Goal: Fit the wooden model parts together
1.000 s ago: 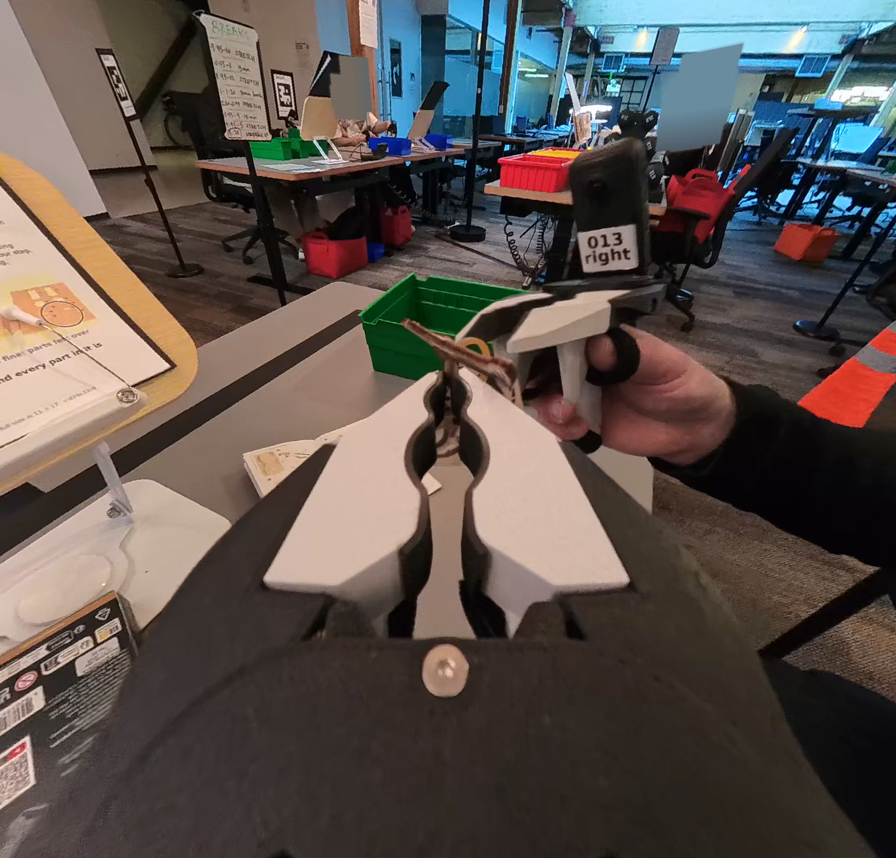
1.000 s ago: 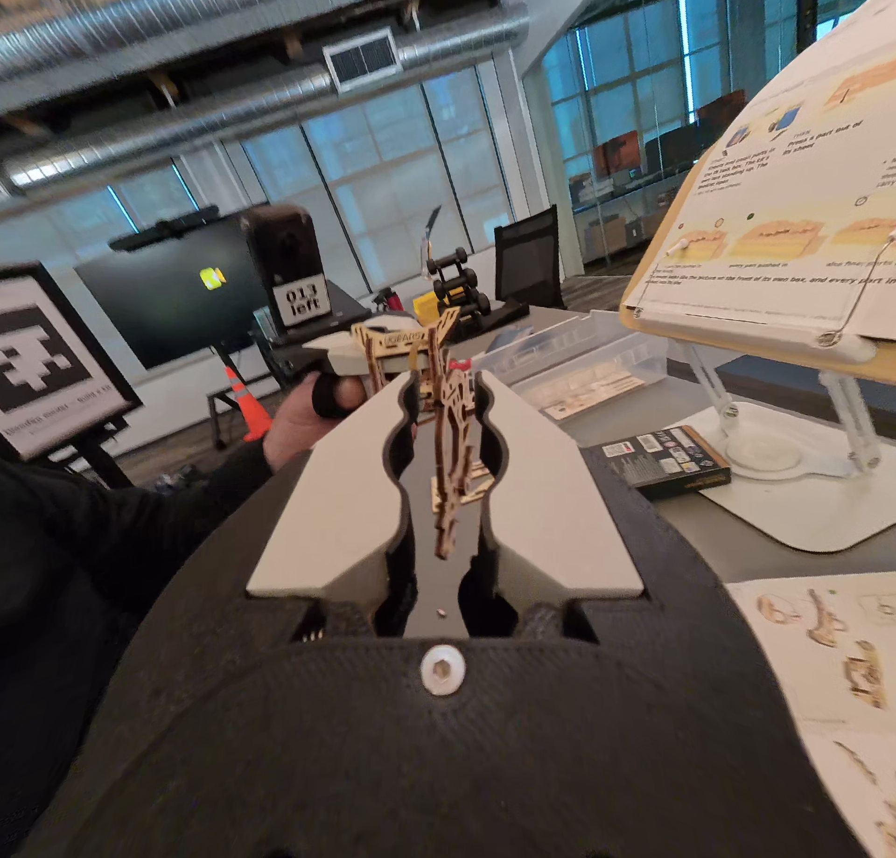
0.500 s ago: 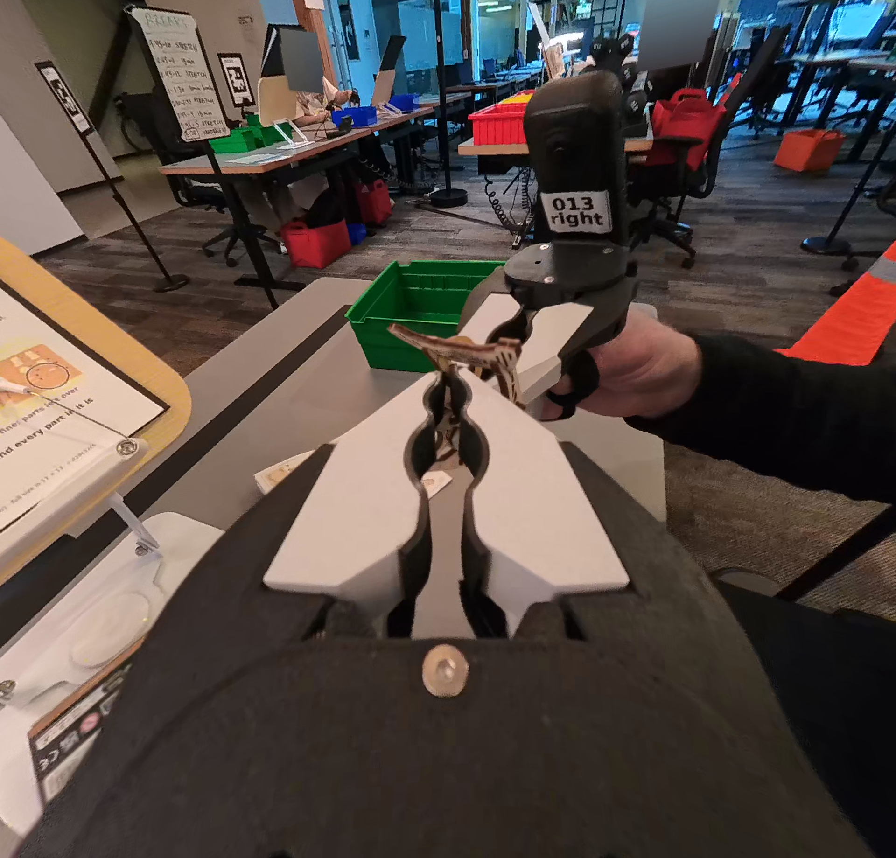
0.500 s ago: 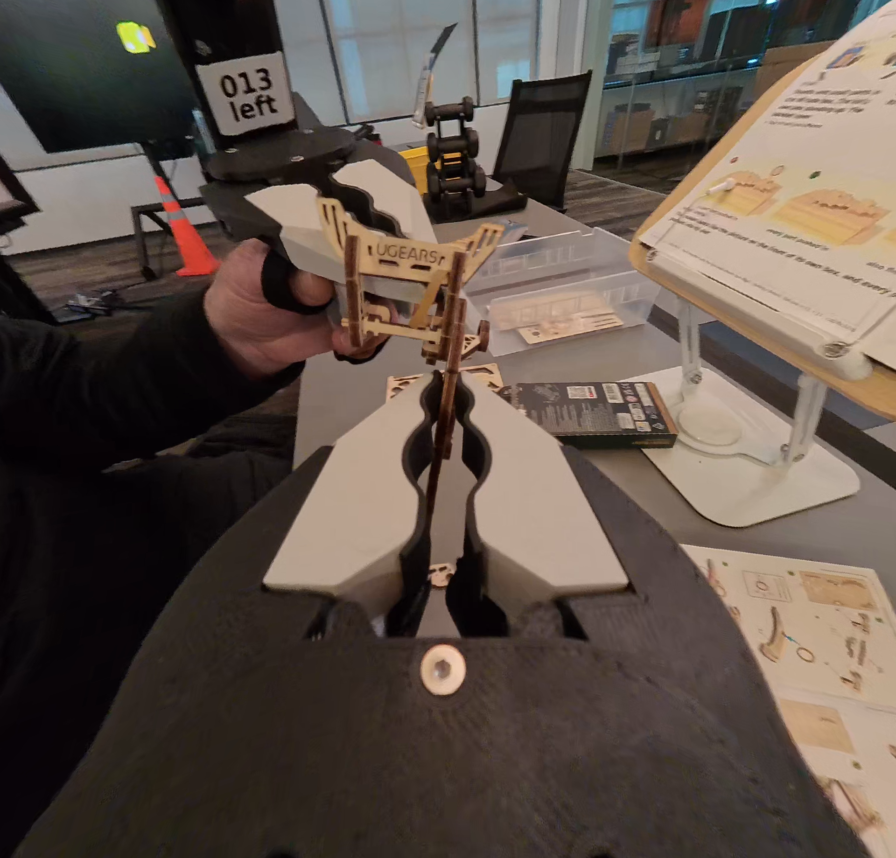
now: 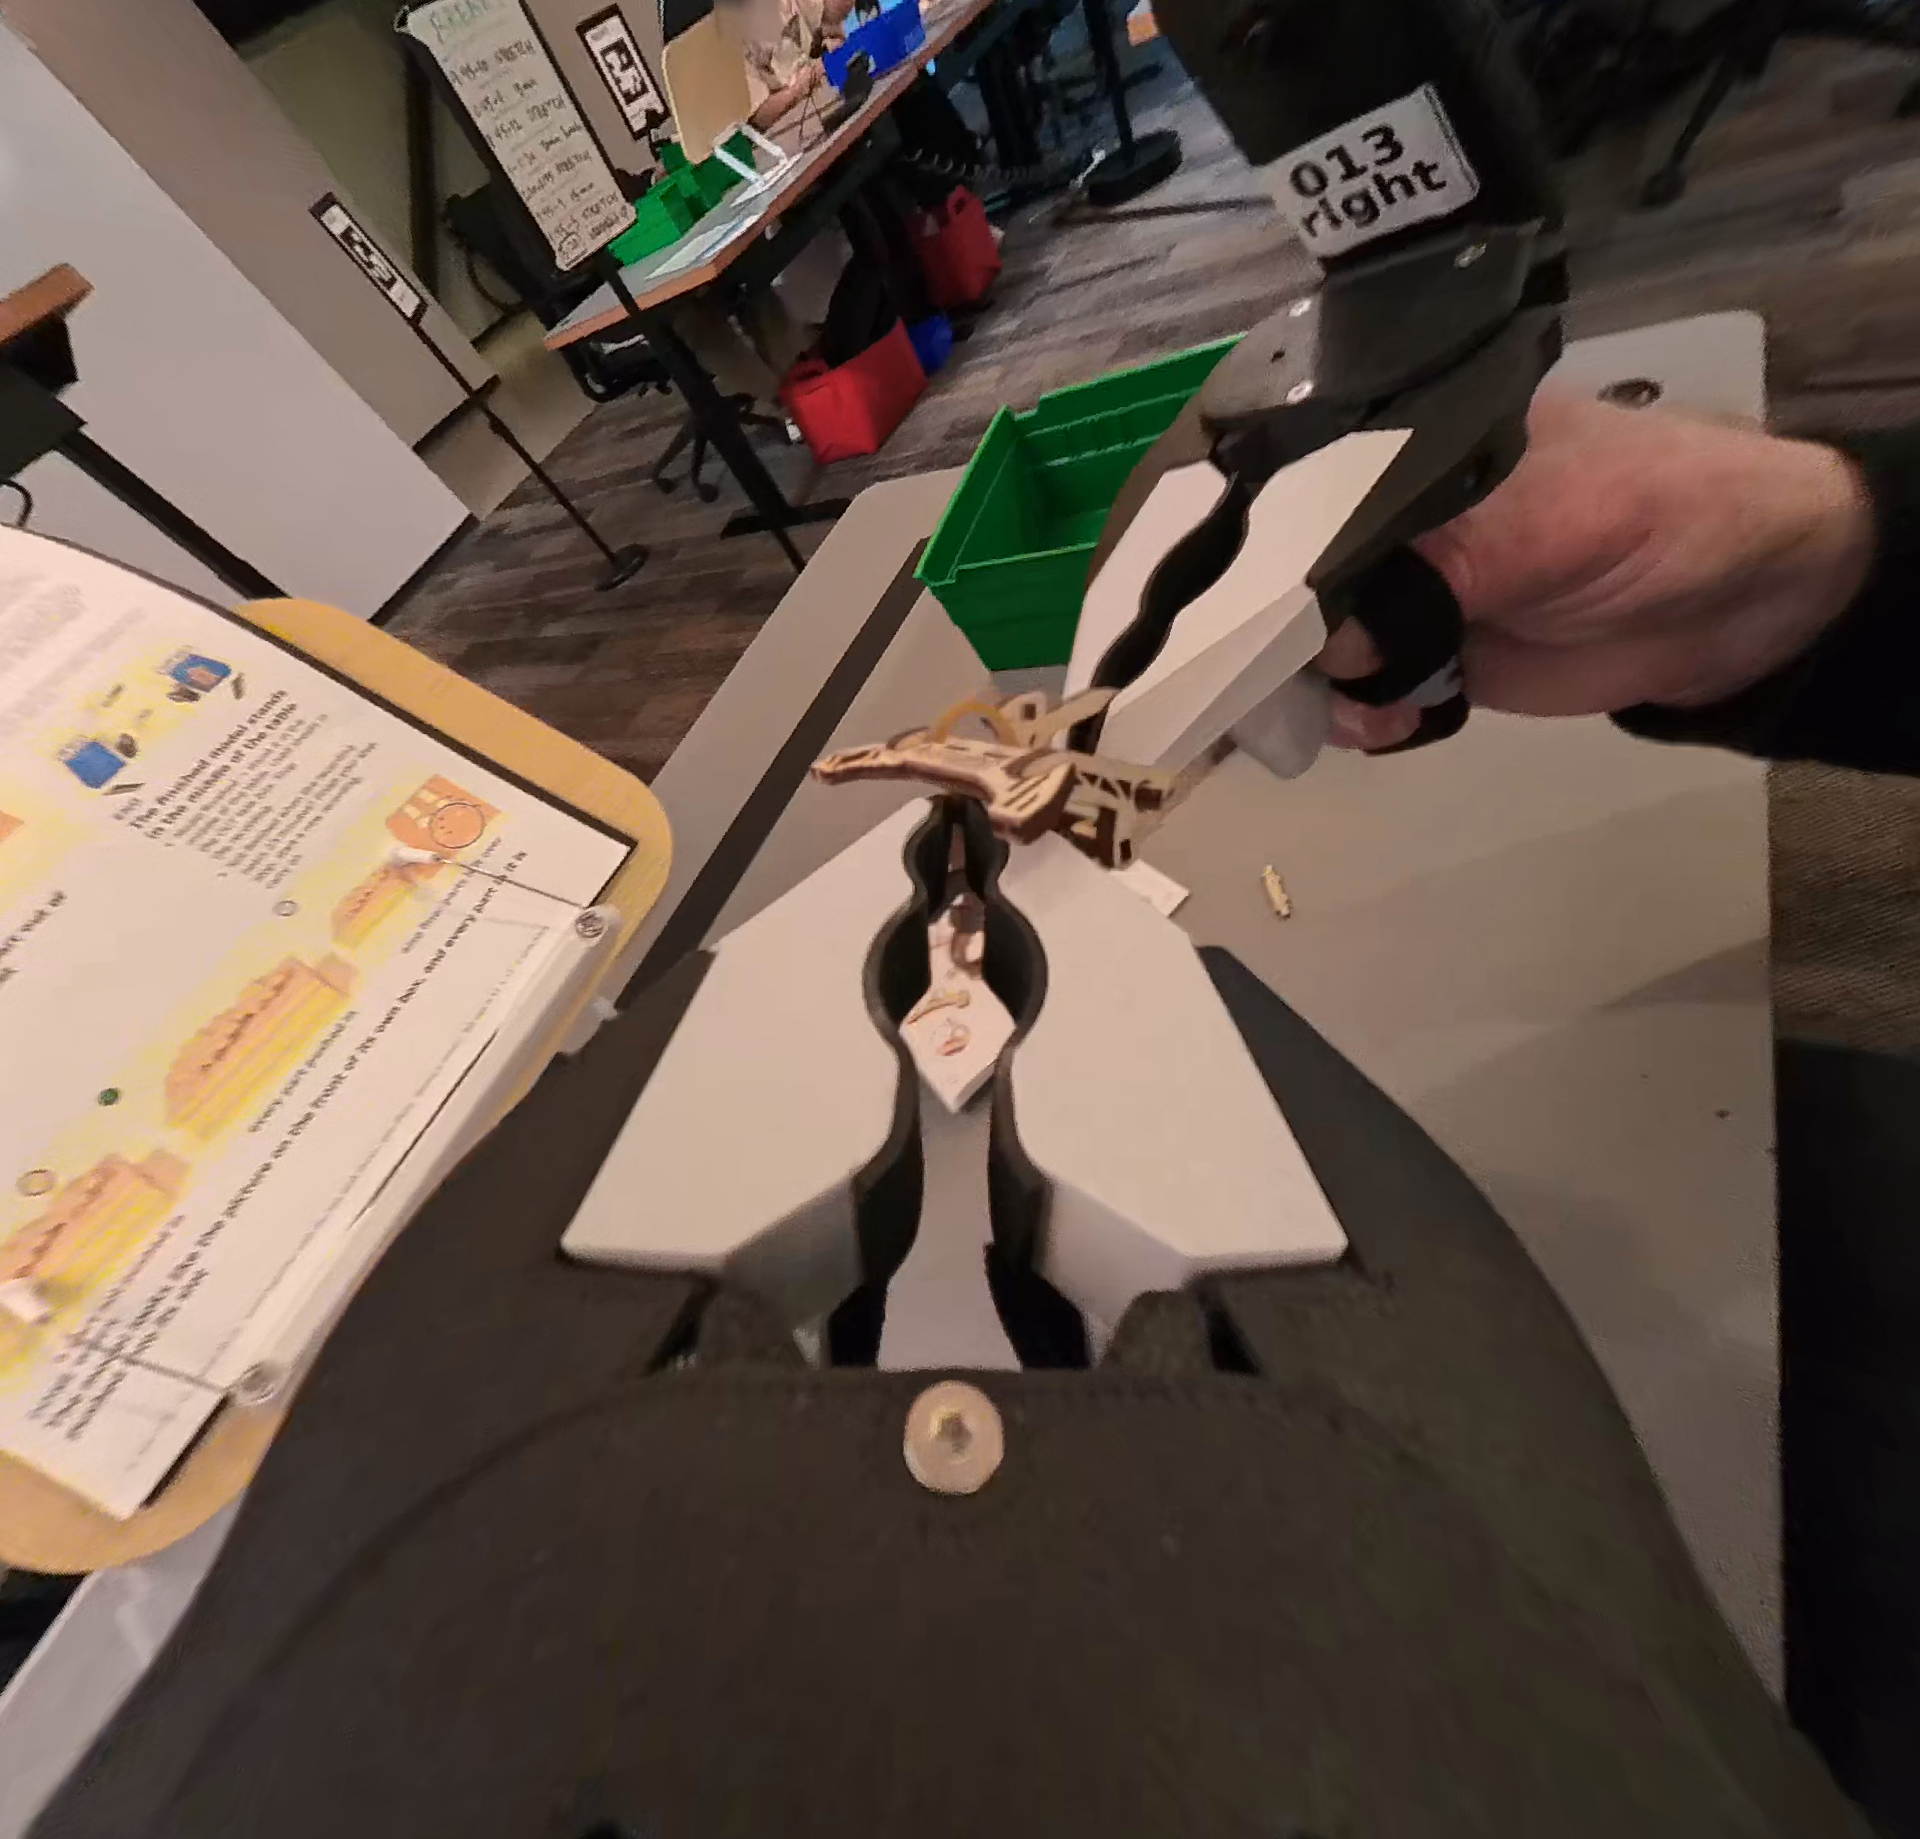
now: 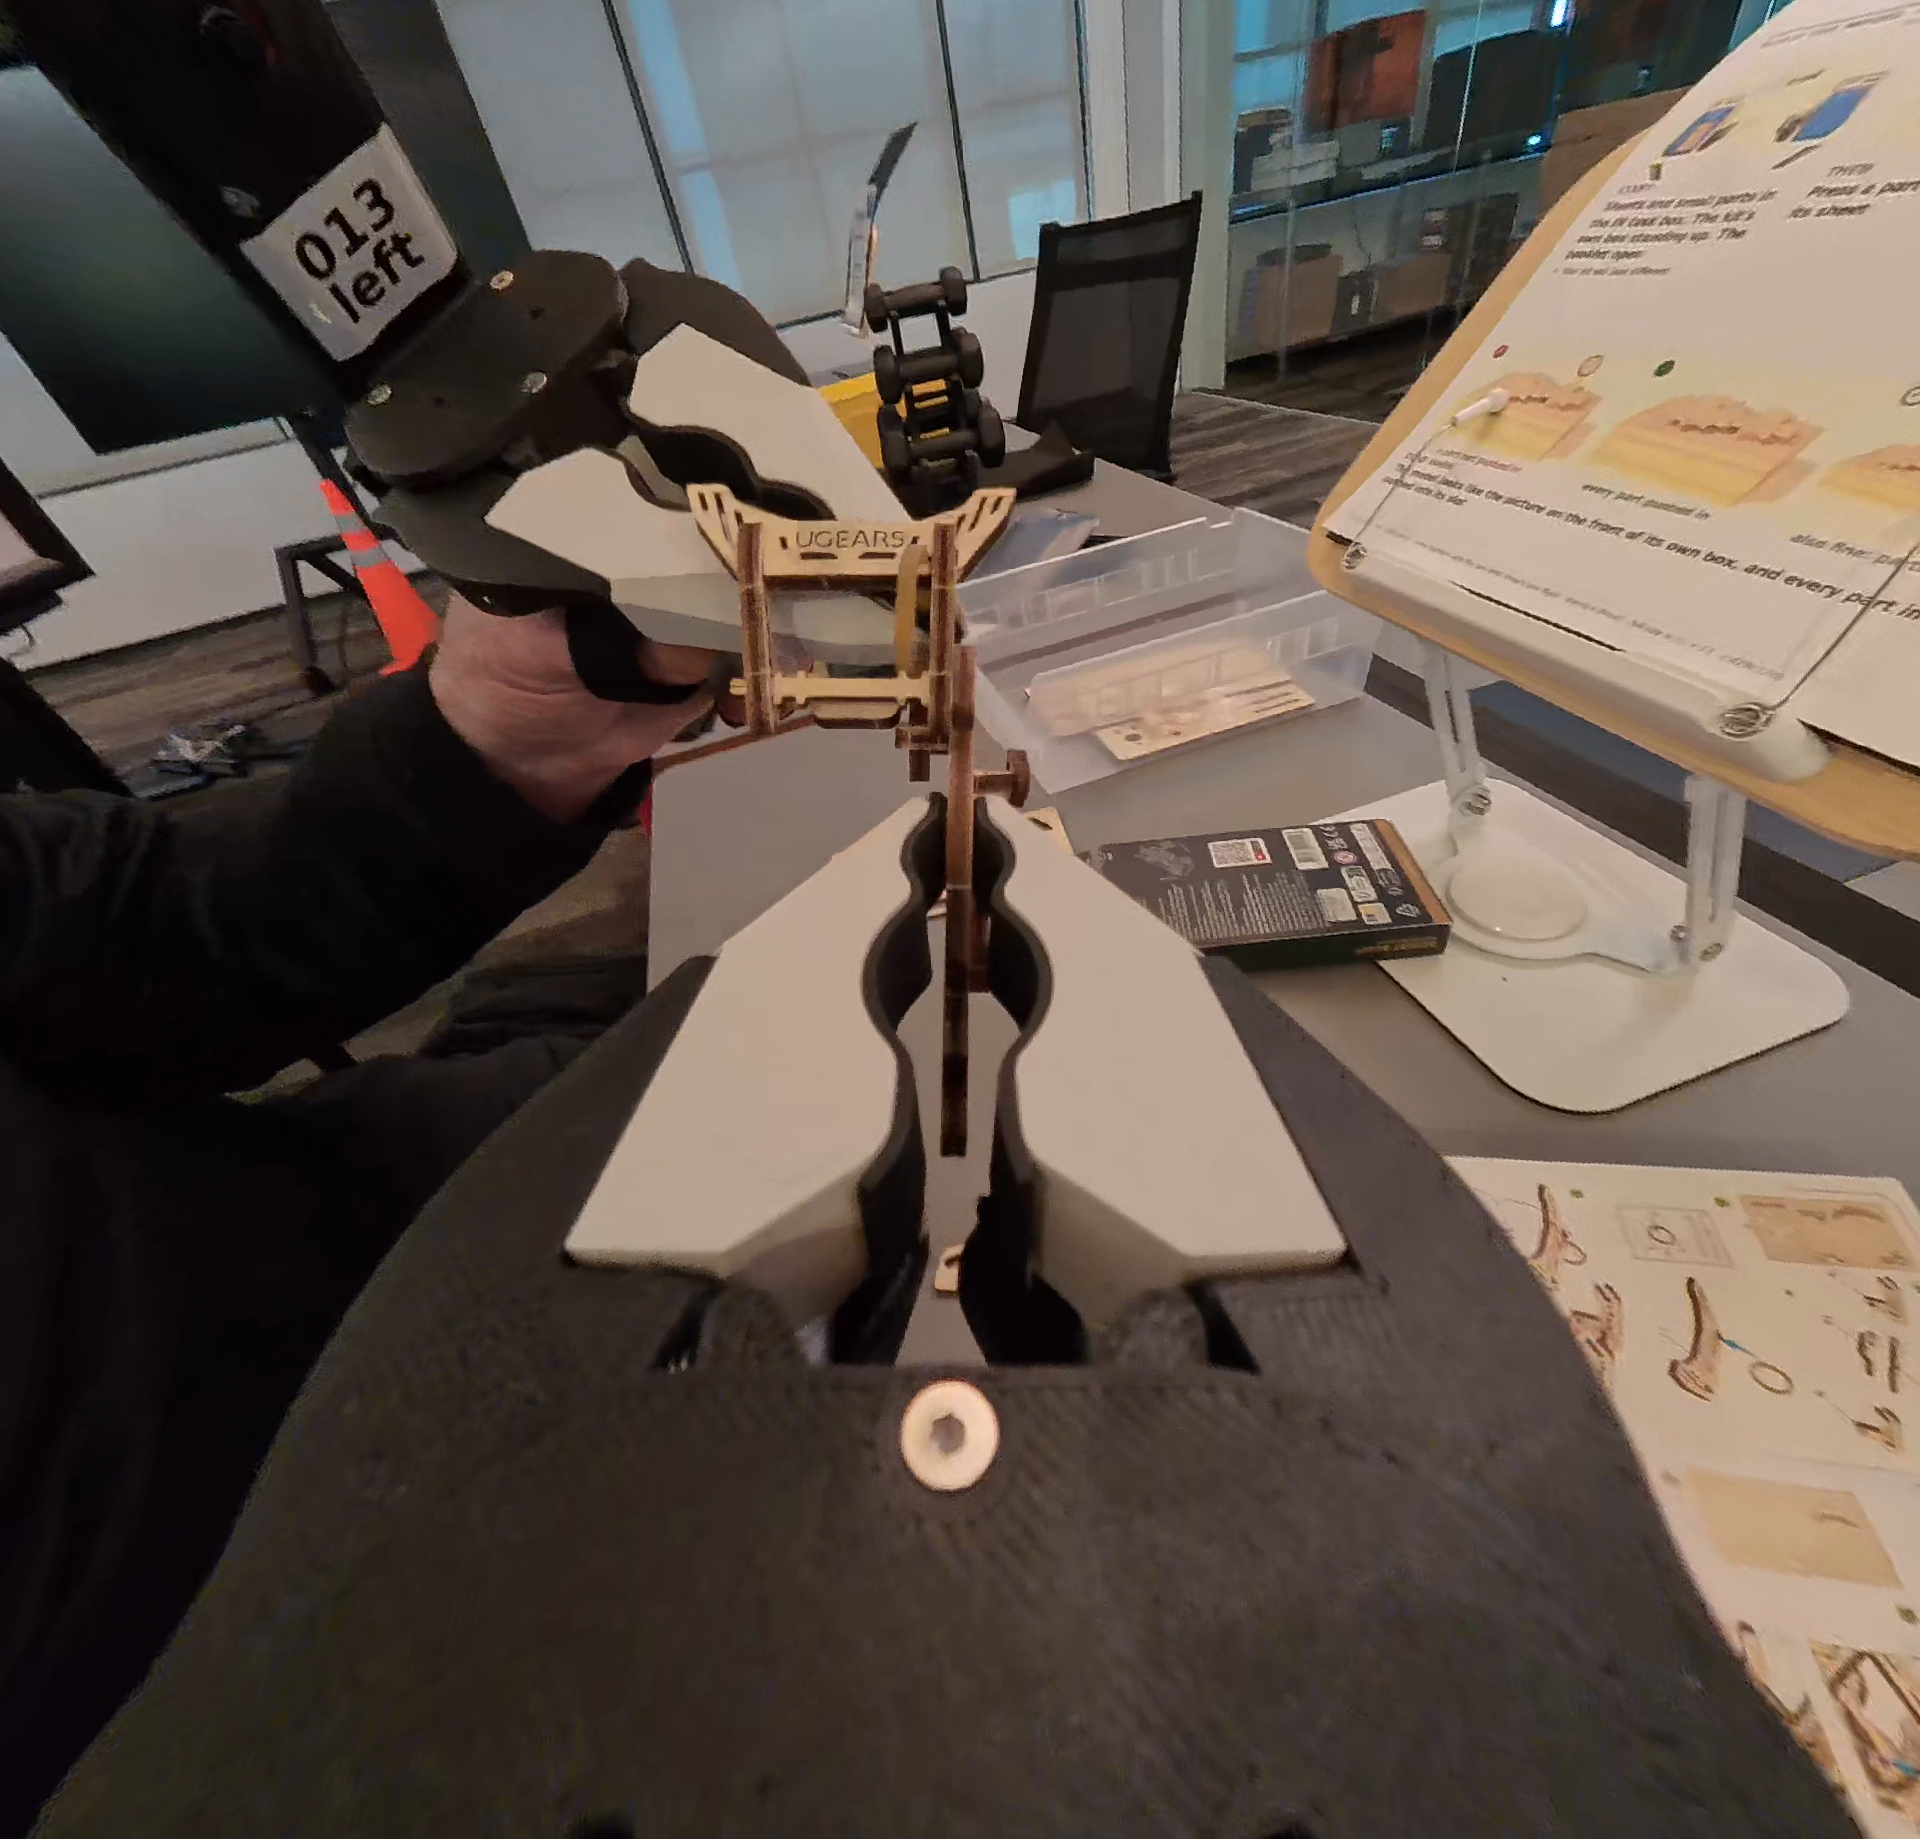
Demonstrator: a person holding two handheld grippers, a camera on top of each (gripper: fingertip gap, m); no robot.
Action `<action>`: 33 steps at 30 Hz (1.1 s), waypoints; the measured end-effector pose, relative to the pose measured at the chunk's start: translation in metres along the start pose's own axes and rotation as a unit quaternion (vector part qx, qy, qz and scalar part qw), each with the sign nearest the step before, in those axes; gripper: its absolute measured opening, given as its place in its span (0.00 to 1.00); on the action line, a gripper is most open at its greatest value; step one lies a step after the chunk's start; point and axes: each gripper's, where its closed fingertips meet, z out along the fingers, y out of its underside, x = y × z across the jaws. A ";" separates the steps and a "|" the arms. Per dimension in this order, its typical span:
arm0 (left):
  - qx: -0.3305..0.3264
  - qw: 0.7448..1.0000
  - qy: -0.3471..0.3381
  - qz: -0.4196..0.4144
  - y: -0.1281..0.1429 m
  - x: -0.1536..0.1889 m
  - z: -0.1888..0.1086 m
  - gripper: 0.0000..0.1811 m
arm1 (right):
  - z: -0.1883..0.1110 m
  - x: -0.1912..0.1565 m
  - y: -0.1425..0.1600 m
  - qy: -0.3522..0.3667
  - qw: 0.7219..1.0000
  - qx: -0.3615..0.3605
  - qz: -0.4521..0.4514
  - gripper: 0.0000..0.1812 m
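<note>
While both tools hold the wooden model (image 6: 852, 636) in the air above the desk (image 5: 1507, 958), neither can let go without it sagging. Right tool (image 6: 956, 854): closed edge-on over a thin dark wooden strip (image 6: 954, 979), likely so it slides straight into the frame's slot. Left tool (image 5: 951, 833): pinched shut on the frame's underside, probably to brace against the push. The frame sits between them, its strip end touching the right tool's tips. A loose small wooden piece (image 5: 1276, 890) lies on the desk; instruction board (image 6: 1662, 439) stands alongside for reference.
</note>
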 end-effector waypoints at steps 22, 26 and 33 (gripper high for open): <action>-0.107 0.981 -0.040 0.154 0.006 -0.008 -0.004 0.00 | -0.007 -0.002 -0.012 -0.119 0.979 0.044 0.161 0.00; -0.115 0.971 -0.048 0.205 0.002 -0.007 -0.007 0.00 | -0.009 -0.004 -0.013 -0.145 0.971 0.052 0.181 0.00; -0.128 0.951 -0.059 0.273 -0.004 -0.004 -0.014 0.00 | -0.009 -0.010 -0.016 -0.181 0.963 0.072 0.189 0.00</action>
